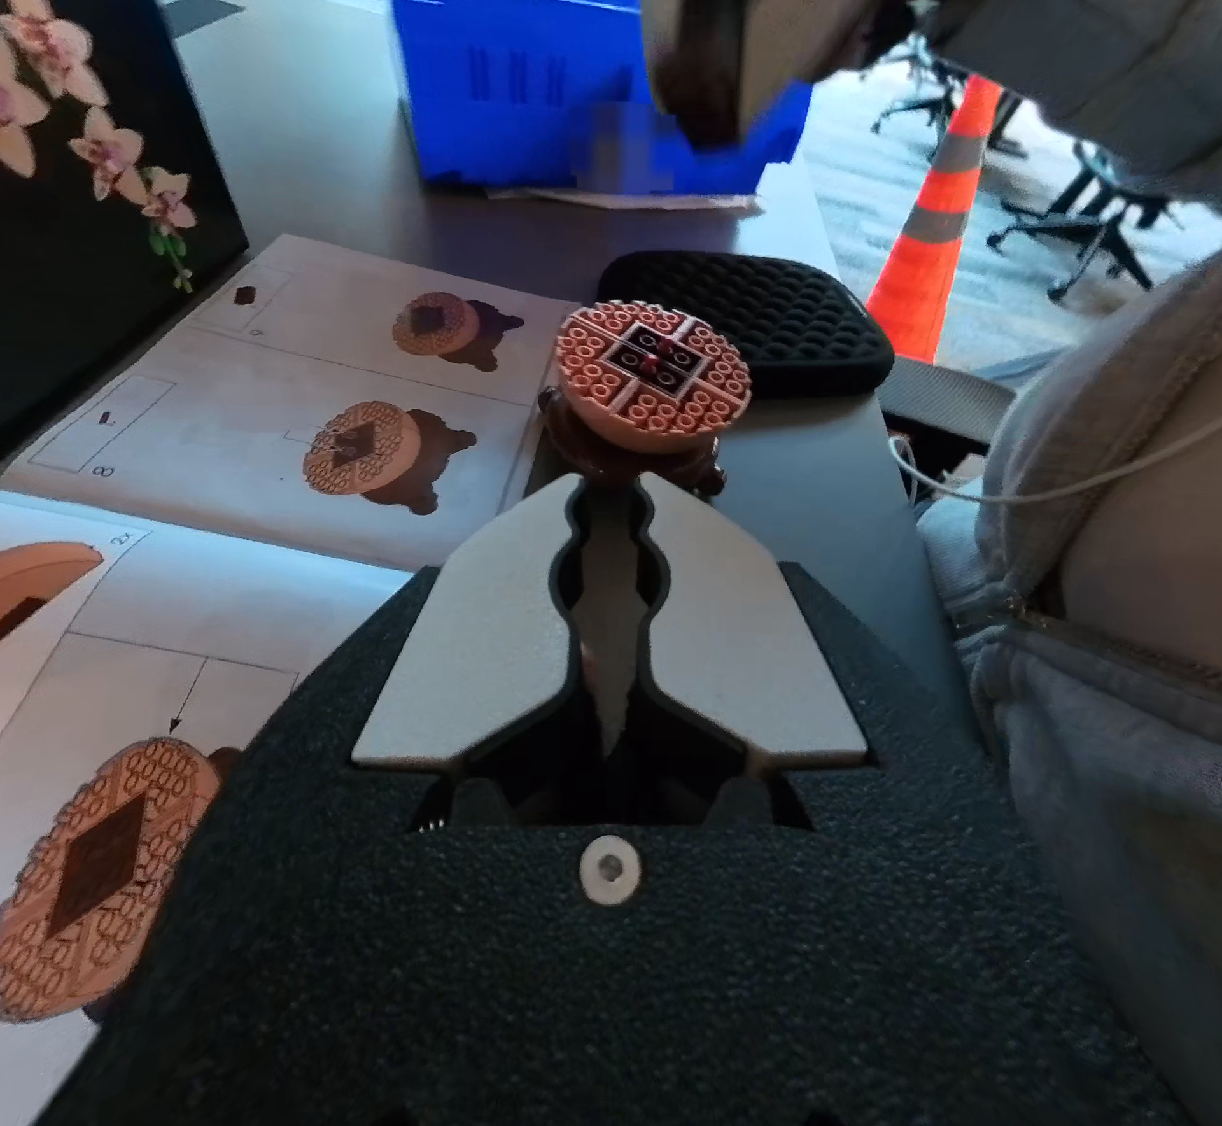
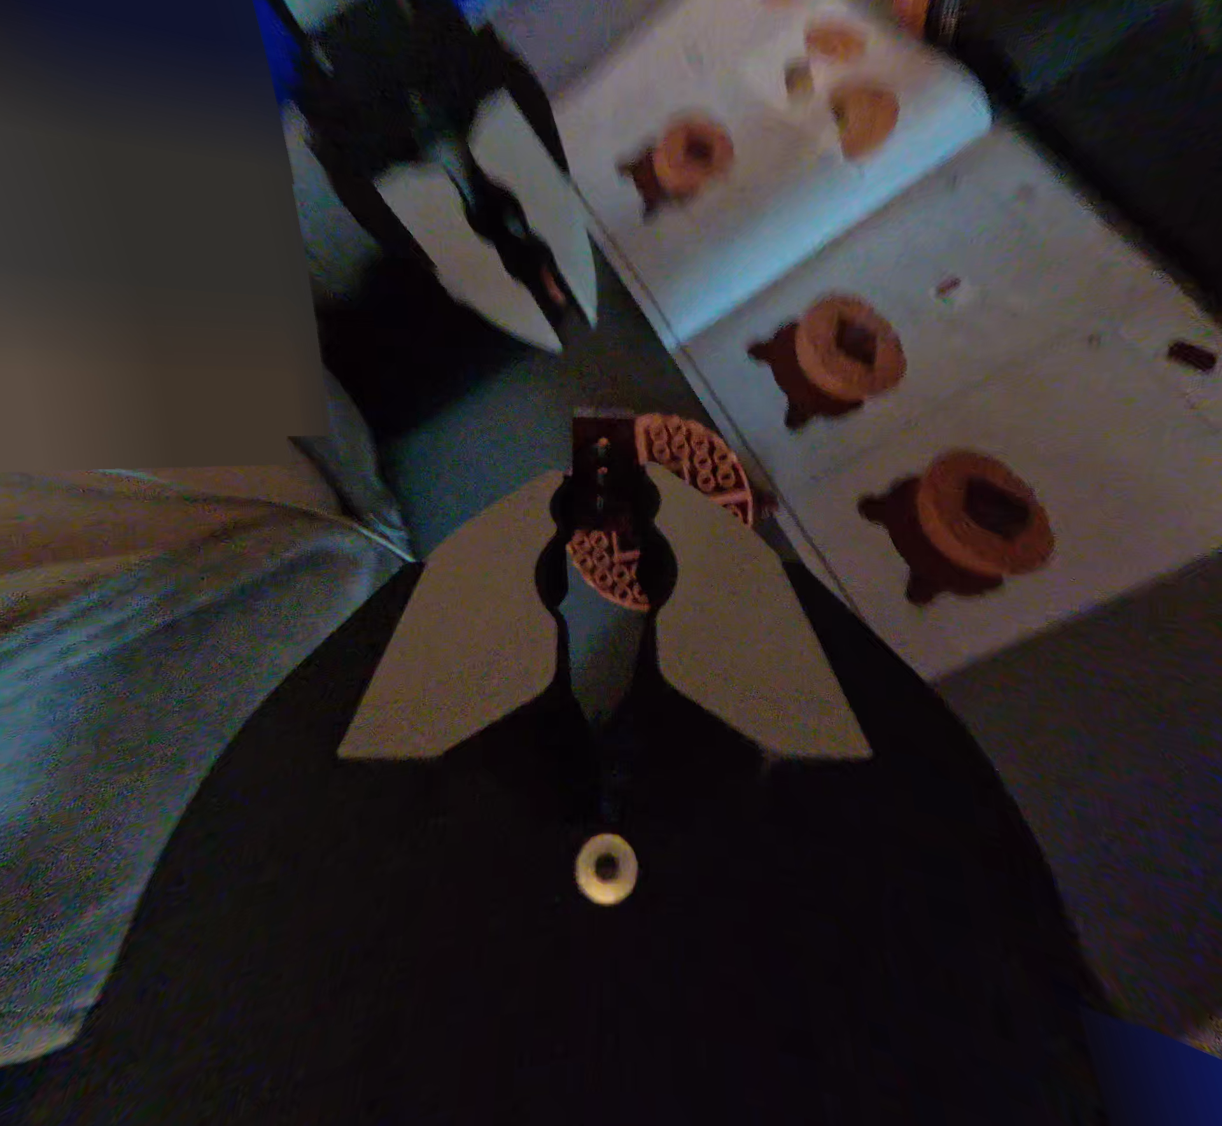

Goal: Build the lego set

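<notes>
My left gripper [image 1: 611,486] is shut on the dark brown base [image 1: 595,453] of a small brick-built model. The model has a round tan studded top [image 1: 651,377] with a dark square centre and is held just above the grey table [image 1: 813,499]. In the blurred right wrist view, my right gripper [image 2: 605,479] is shut on a dark brown brick [image 2: 598,459]. It holds the brick above the model's tan top [image 2: 701,466]. The left gripper also shows in that view [image 2: 572,327], reaching in from the upper left.
An open instruction booklet [image 1: 297,400] lies left of the model. A black box with flower pictures [image 1: 86,135] stands behind it. A blue bin [image 1: 529,69] is at the back. A black mesh pad [image 1: 760,327] lies at the table's right edge. An orange cone [image 1: 939,221] stands beyond. A person's grey hoodie [image 1: 1091,565] is on the right. The left gripper's tips are roughly 10 cm from the right gripper's.
</notes>
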